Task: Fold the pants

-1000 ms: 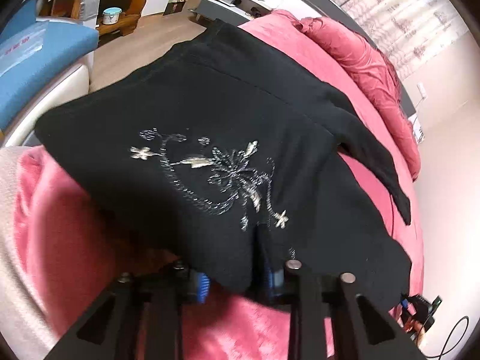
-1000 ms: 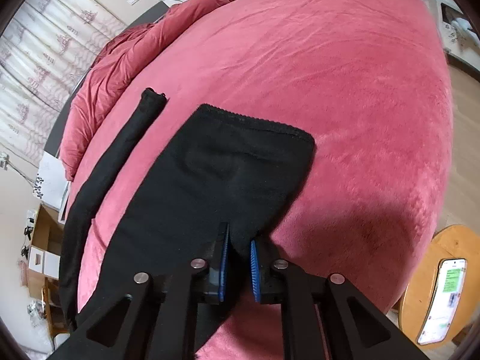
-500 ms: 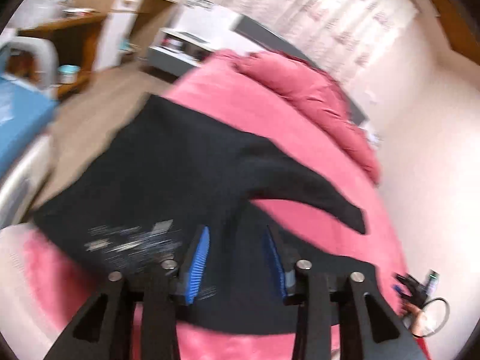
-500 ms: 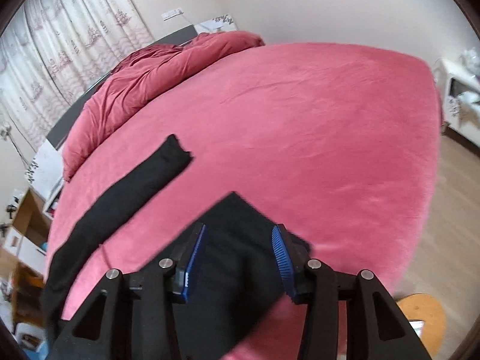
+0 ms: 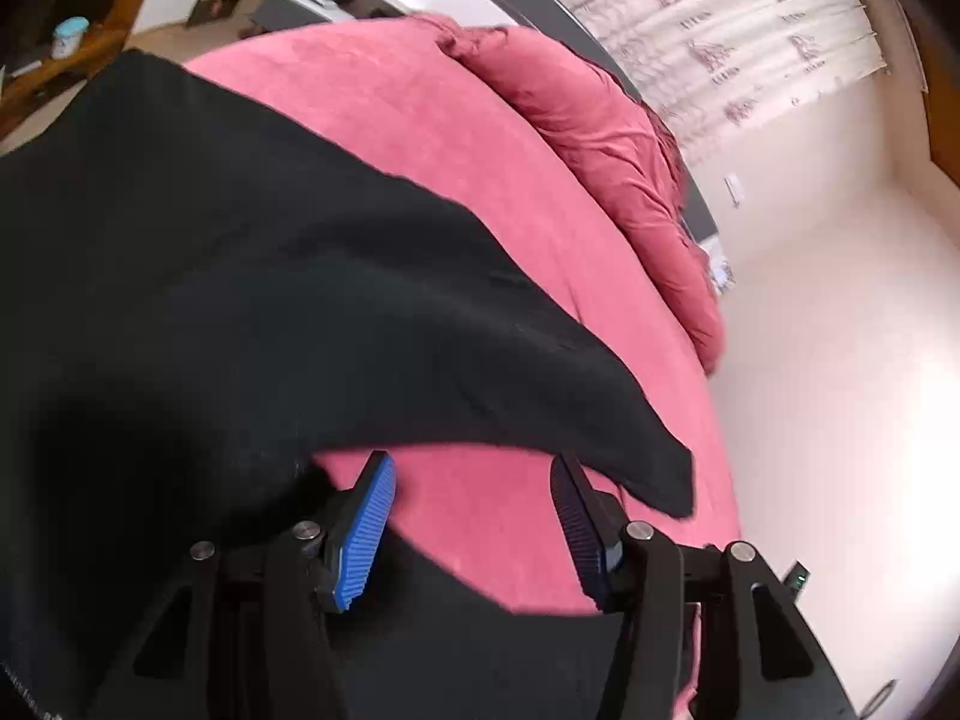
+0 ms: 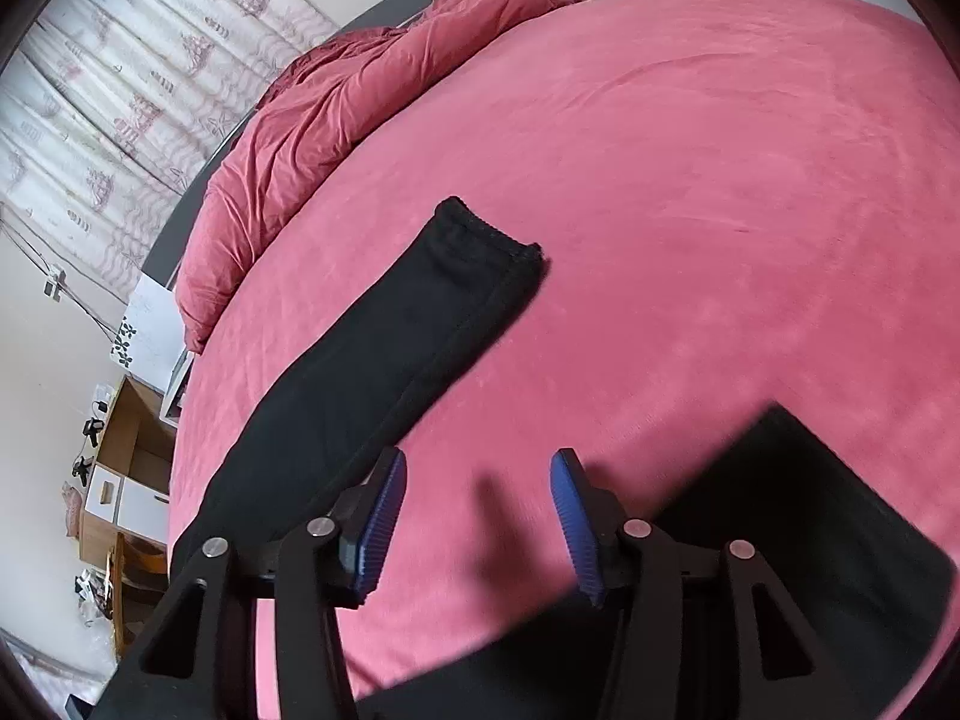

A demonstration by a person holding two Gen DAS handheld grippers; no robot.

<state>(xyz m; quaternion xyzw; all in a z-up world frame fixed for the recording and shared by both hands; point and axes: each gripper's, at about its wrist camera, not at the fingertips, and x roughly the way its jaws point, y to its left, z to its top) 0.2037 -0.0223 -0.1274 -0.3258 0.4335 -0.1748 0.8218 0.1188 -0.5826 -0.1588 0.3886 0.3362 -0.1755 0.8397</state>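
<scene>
Left wrist view: left tongs point(image 5: 474, 516) at bottom centre, blue pads point(image 5: 366, 534) apart and opening, only pink bed cover showing in the gap, no cloth pinched. Black pants point(image 5: 252, 276) fill the left and centre of the frame, spread over the pink bed point(image 5: 420, 120); one leg runs down to the right, its end point(image 5: 660, 468) just beyond the right pad. More black cloth lies under the tongs along the lower edge. Bunched pink duvet point(image 5: 600, 138) in the upper centre to right, curtains point(image 5: 750, 18) at the upper right, pale wall at right, wooden furniture and floor at the upper left.

Right wrist view: right tongs point(image 6: 477, 516) at bottom centre, blue pads point(image 6: 573, 522) apart and opening, bare pink bed point(image 6: 690, 180) between them, nothing gripped. One pant leg point(image 6: 384, 360) lies flat, running from lower left up to the centre, its hemmed cuff point(image 6: 486, 234) in mid frame. Another dark, blurred part of the pants point(image 6: 810, 516) sits at the lower right, beside the right pad. Duvet point(image 6: 312, 120) in the upper left, curtains point(image 6: 120, 90) behind it, wooden shelves point(image 6: 120, 480) at the left edge.
</scene>
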